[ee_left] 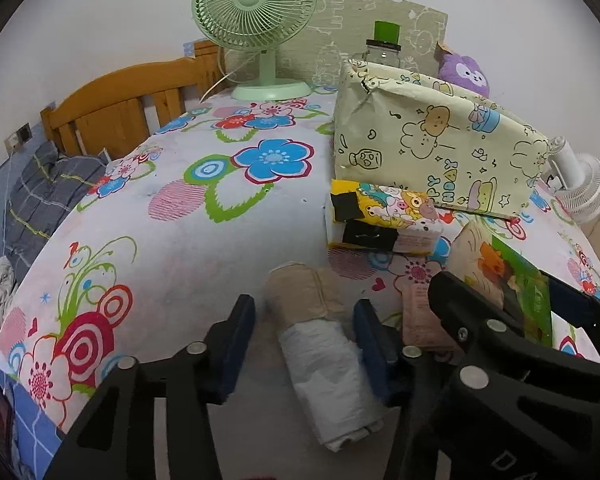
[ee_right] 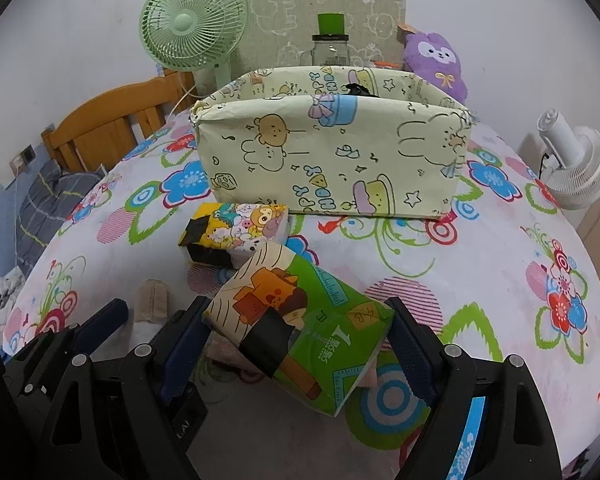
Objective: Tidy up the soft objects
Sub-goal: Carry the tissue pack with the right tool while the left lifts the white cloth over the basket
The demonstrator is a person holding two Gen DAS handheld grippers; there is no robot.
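A rolled soft bundle [ee_left: 316,340], beige at its far end and white at its near end, lies on the flowered cloth between the fingers of my left gripper [ee_left: 304,308]. The right finger [ee_left: 370,340] is against the roll, while the left finger [ee_left: 240,336] stands clear of it. My right gripper [ee_right: 298,308] is shut on a green tissue pack [ee_right: 300,332], which is tilted and held just above the cloth. A yellow cartoon tissue pack [ee_right: 236,228] lies in front of the open box [ee_right: 332,160], which is wrapped in pale cartoon paper. A pink pack [ee_left: 420,320] lies under the green one.
Behind the box stand a green fan [ee_right: 192,24], a jar with a green lid [ee_right: 330,46] and a purple plush [ee_right: 436,60]. A white fan [ee_right: 572,164] sits at the right edge. A wooden headboard [ee_left: 128,96] and grey plaid bedding [ee_left: 40,196] are on the left.
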